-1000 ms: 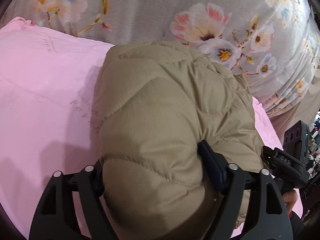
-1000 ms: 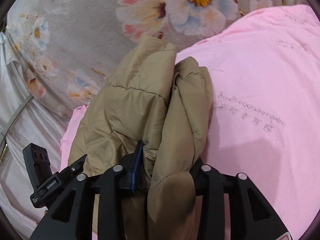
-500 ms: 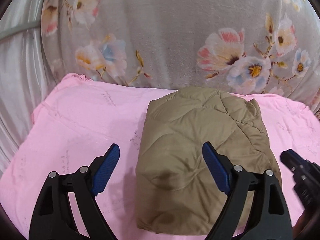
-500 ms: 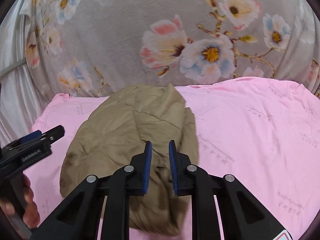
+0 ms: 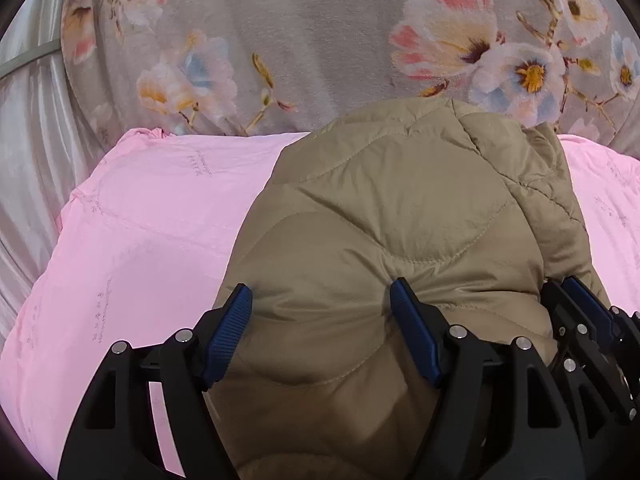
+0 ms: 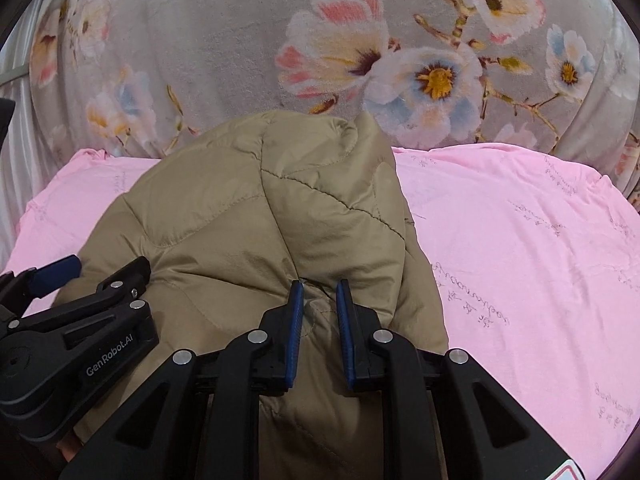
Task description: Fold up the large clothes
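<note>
One folded, puffy tan jacket [image 5: 392, 240]

One tan quilted puffer jacket [image 5: 400, 240], folded. One pink sheet [image 5: 140, 240] under it. One grey floral fleece blanket [image 6: 240, 40] behind. Two black tongs: left tongs [image 5: 322, 316] and right tongs [image 6: 318, 300], each with two blue pads [image 5: 228, 332].
</note>
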